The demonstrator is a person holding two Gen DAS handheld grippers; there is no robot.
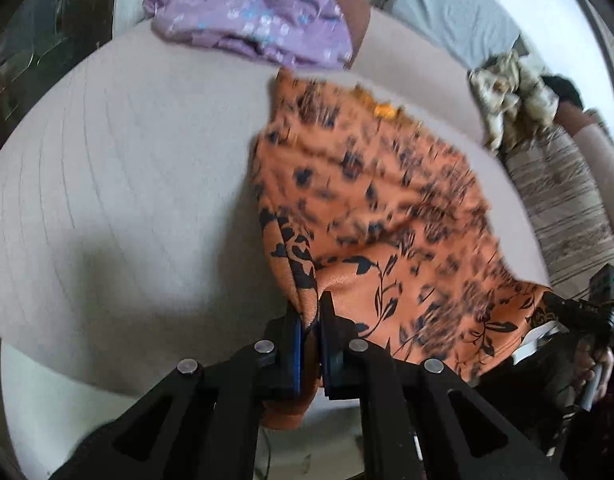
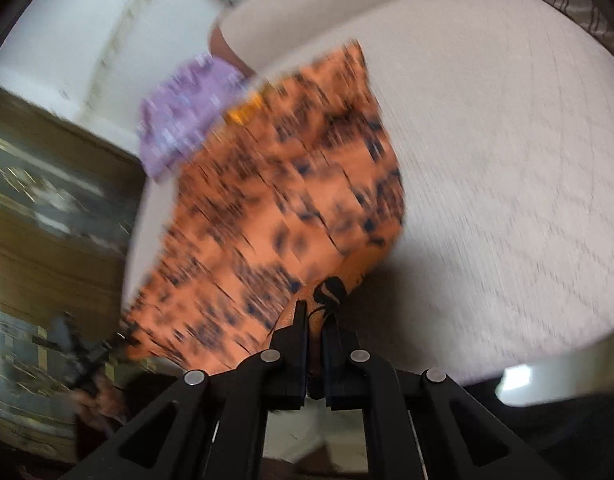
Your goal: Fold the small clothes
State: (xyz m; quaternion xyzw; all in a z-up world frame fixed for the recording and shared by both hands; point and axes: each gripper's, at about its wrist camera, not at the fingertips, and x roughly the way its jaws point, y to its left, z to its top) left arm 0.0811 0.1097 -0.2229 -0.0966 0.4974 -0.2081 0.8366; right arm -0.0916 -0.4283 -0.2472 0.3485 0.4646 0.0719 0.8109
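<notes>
Bedding of pale beige quilted fabric carries the orange garment with black floral print. Left gripper and right gripper each have jaws pinching a near corner. Next, likely: carry both corners forward, matching edges.

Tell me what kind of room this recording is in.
Probably a bedroom at home: clothes, an orange floral garment and a purple one, lie on a pale bed-like surface, with a grey pillow behind.
</notes>
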